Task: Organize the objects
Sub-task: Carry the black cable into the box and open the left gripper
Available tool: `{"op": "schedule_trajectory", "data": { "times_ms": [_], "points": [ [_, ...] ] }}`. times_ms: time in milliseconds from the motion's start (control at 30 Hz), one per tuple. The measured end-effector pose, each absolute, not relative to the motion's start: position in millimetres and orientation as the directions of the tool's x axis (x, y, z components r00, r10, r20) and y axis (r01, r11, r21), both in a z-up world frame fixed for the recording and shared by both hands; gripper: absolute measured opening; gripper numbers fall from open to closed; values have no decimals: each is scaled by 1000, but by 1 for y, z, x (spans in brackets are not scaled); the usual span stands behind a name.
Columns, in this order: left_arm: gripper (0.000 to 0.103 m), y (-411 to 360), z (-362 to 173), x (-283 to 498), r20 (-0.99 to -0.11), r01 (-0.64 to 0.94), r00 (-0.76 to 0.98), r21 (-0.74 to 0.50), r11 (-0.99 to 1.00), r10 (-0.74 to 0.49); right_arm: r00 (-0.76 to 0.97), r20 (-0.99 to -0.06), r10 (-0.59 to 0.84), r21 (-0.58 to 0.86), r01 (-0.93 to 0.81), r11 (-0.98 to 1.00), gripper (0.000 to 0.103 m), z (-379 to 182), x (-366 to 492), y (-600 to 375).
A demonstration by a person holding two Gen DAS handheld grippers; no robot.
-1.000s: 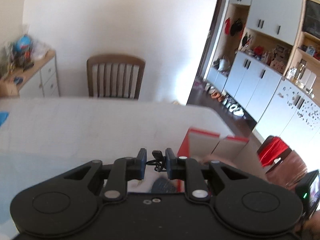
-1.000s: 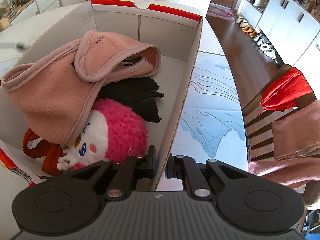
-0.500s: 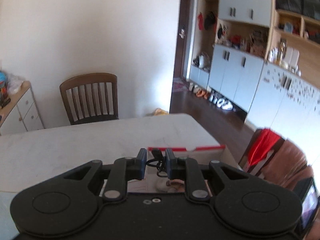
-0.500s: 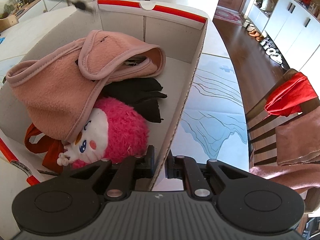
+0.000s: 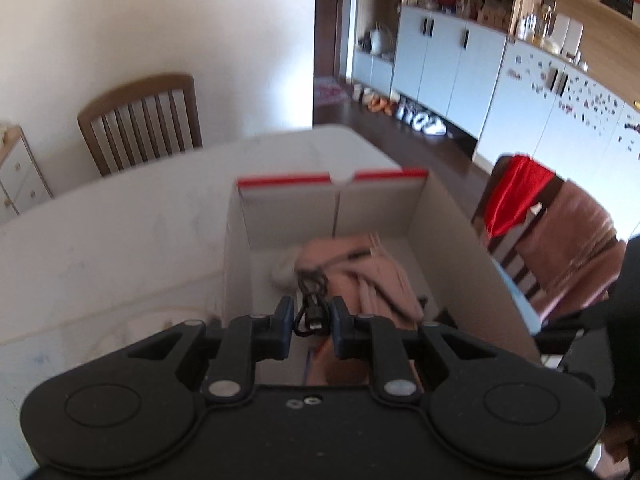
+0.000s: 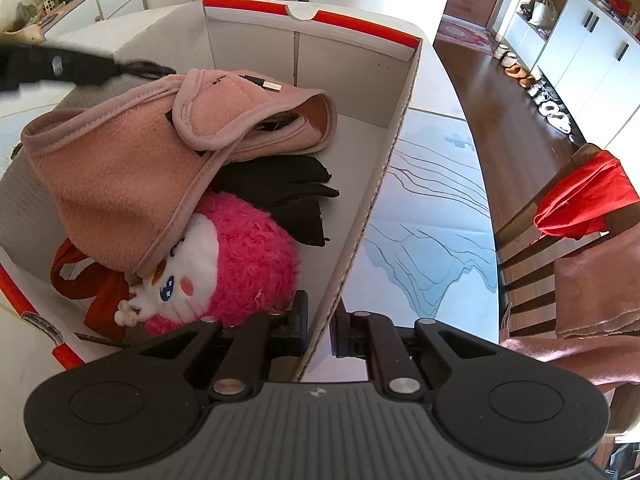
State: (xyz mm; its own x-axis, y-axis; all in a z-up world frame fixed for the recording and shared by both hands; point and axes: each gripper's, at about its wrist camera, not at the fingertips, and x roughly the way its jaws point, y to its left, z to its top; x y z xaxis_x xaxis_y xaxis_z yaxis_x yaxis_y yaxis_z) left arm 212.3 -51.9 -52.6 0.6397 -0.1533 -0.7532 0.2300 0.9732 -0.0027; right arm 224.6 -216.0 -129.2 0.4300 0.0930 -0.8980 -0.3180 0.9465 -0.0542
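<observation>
Cable bundled, clamped in left tongs, hanging over open box on tabletop; right tongs pinch box wall; judge: lower over pink garment, release low so cable's loose plug doesn't snag rim

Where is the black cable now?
In the left wrist view, the black cable is held in the left gripper, above the pink garment inside the cardboard box.

Cardboard box on white table
</observation>
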Motion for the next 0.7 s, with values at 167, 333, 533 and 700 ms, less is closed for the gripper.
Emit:
{"op": "schedule_trajectory", "data": {
  "times_ms": [167,333,533,700],
  "points": [
    [17,-49,-68,212,-790,238,595,-4,971,-149,431,-897,95,-54,-320,946,10,-129,225,-216],
    [23,-47,-73,212,-806,247,568,-22,969,-163,431,-897,95,-54,-319,946,10,-129,225,-216],
    [35,-46,-73,211,-807,250,565,-32,968,-173,431,-897,94,-54,-319,946,10,-129,225,-216],
    [45,-42,-69,206,-797,246,572,-59,967,-194,430,-898,93,-53,-316,947,10,-129,225,-217]
  ]
}}
